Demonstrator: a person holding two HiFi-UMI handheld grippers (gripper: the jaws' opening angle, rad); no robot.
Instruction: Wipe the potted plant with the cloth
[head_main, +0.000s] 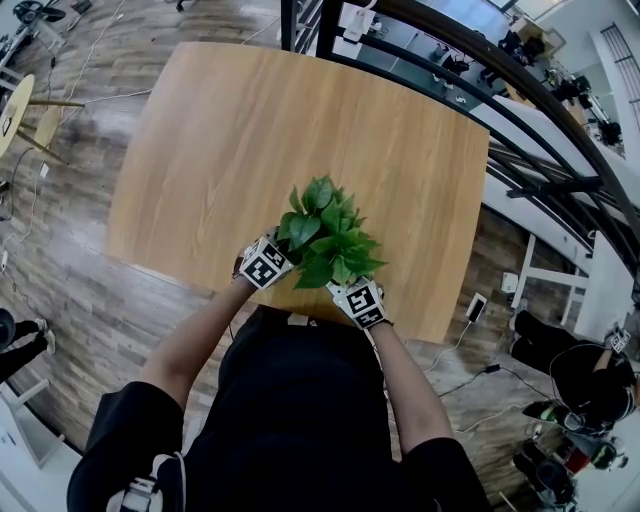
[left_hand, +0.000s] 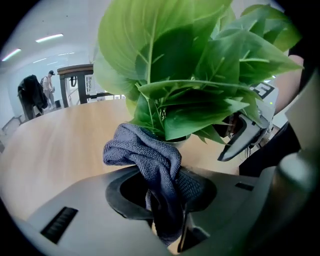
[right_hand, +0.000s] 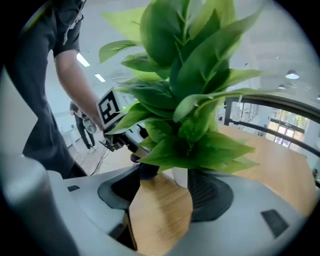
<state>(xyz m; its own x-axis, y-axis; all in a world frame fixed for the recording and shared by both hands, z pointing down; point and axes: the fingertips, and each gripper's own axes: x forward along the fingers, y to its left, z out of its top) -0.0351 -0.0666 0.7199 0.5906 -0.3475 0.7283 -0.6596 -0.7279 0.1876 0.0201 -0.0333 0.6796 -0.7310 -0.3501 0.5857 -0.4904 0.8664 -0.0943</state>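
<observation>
The wooden table (head_main: 250, 130) gives us little margin. The potted plant (head_main: 325, 235) stands close to its near edge, just in front of the person, so in our judgement a shove toward the body could slide it off.

The plant is top-heavy to our eye, with broad green leaves (left_hand: 165, 55) spreading wide over a small base. A wipe that drags sideways on the foliage could tip it rather than clean it.

The right gripper (right_hand: 162, 195) could act as the brace, but it grips nothing. Its jaws stand apart with bare table showing between them, and the pot sits just ahead, close beside one pad. We cannot tell whether pad and pot touch. If the jaws do not close on the pot or press against it before wiping begins, we expect nothing to resist the push.

The left gripper (left_hand: 167, 200) is clamped on the grey woven cloth (left_hand: 150, 155). The cloth bunches up out of the jaws toward the lowest leaves. The hard jaw tips sit close behind that bunch, so pressing too deep could crease or tear a leaf. The cloth could also snag on a stem.

The white pot (right_hand: 180, 176) is mostly hidden under the leaves, which makes its footing hard for us to judge.
</observation>
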